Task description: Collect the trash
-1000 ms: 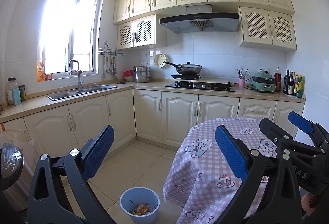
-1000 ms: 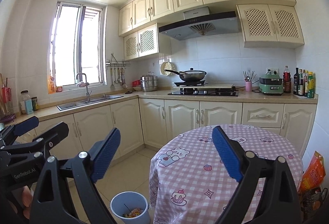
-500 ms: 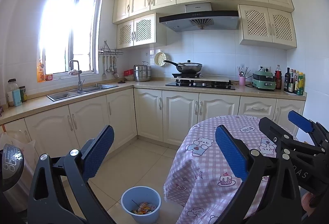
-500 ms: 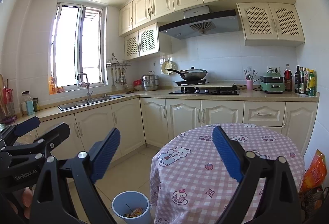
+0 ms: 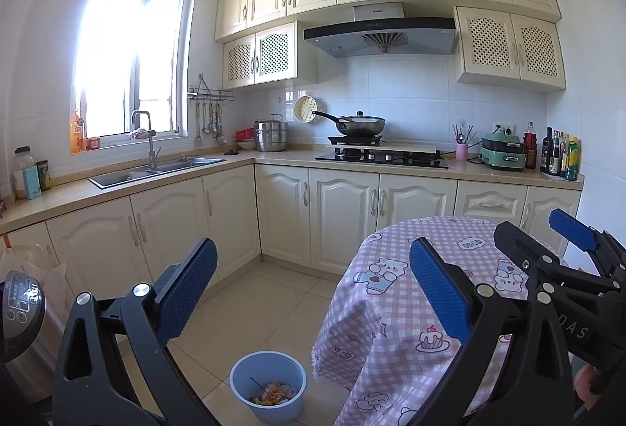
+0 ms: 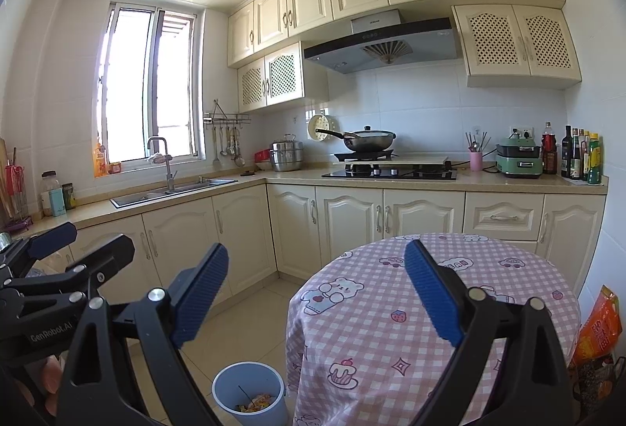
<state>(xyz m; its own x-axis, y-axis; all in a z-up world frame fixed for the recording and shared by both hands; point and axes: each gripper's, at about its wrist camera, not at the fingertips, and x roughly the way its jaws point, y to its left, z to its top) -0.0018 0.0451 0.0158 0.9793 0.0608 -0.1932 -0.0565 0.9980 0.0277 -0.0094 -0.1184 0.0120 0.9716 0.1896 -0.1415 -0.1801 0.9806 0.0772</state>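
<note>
Blue plastic, the trash bin [image 5: 268,387] sits on the floor beside the table [image 5: 450,293], wrappers already inside — handy for dropping. My left hand-held gripper [image 5: 309,289] and right hand-held gripper [image 6: 317,293] hang released, grasping nothing. Only the right view shows an orange snack bag [image 6: 598,324] beyond the table.

Both views tilt slightly higher than a second ago: the blue bin [image 5: 268,385] with wrappers sits lower in frame, and the pink checked tabletop [image 6: 469,293] and cabinets [image 5: 344,218] slide down a little. Nothing else shifts.
</note>
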